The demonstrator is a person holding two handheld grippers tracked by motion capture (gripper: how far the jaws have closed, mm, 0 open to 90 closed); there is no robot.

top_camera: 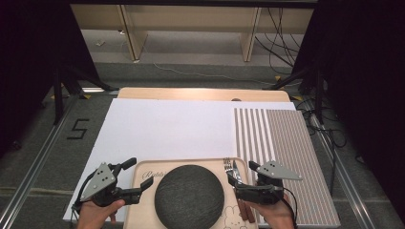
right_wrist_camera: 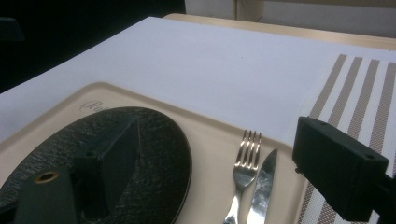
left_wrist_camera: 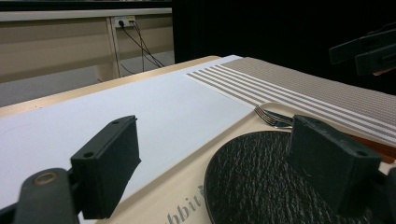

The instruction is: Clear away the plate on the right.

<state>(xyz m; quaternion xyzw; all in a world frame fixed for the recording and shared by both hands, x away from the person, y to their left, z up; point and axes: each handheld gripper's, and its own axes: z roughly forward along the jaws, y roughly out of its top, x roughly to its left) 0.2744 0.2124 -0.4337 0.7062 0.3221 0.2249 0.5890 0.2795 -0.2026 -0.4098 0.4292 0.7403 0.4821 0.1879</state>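
Note:
A beige tray (top_camera: 143, 205) lies at the table's near edge with a dark round plate (top_camera: 189, 195) on it. A fork (top_camera: 228, 164) and a knife (top_camera: 235, 168) with brown handles lie on the tray's right side. My left gripper (top_camera: 136, 180) is open at the tray's left edge; in the left gripper view its jaws (left_wrist_camera: 219, 168) straddle the tray rim (left_wrist_camera: 187, 186) and the plate (left_wrist_camera: 261, 182). My right gripper (top_camera: 242, 174) is open over the cutlery. In the right gripper view (right_wrist_camera: 229, 158), the fork (right_wrist_camera: 245, 158) and knife (right_wrist_camera: 264, 182) lie between its jaws, beside the plate (right_wrist_camera: 159, 149).
A white sheet (top_camera: 167, 129) covers most of the table. A striped placemat (top_camera: 282, 143) lies to the right of the tray. Beyond the table's far edge are floor, cables and wooden furniture legs. Dark curtains stand at both sides.

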